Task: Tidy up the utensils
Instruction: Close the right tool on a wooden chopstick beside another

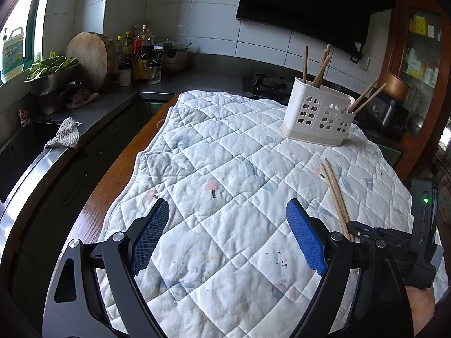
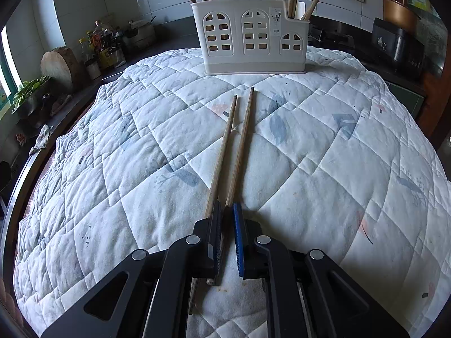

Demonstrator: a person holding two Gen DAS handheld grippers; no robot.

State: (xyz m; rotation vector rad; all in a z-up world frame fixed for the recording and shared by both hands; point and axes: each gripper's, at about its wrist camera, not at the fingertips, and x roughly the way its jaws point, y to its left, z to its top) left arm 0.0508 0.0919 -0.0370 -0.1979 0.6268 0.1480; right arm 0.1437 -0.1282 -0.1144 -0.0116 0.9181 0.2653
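Note:
Two wooden chopsticks (image 2: 239,146) lie side by side on the quilted cloth (image 2: 338,169), pointing toward a white utensil holder (image 2: 253,33) with several chopsticks standing in it. My right gripper (image 2: 227,211) is shut on the near end of the right chopstick. The left chopstick (image 2: 222,152) runs beside and under the gripper's left finger. The left wrist view shows the same chopsticks (image 1: 335,191) at right, with the right gripper (image 1: 356,229) on them and the holder (image 1: 318,115) farther back. My left gripper (image 1: 228,205) hovers open over bare cloth with nothing between its fingers.
The cloth (image 1: 225,155) covers a wooden table. A dark counter at left carries a sink, a grey rag (image 1: 64,138), a metal colander of greens (image 1: 50,70), a round chopping block (image 1: 90,59) and bottles (image 1: 138,53). A stove and black appliance (image 1: 386,112) stand behind the holder.

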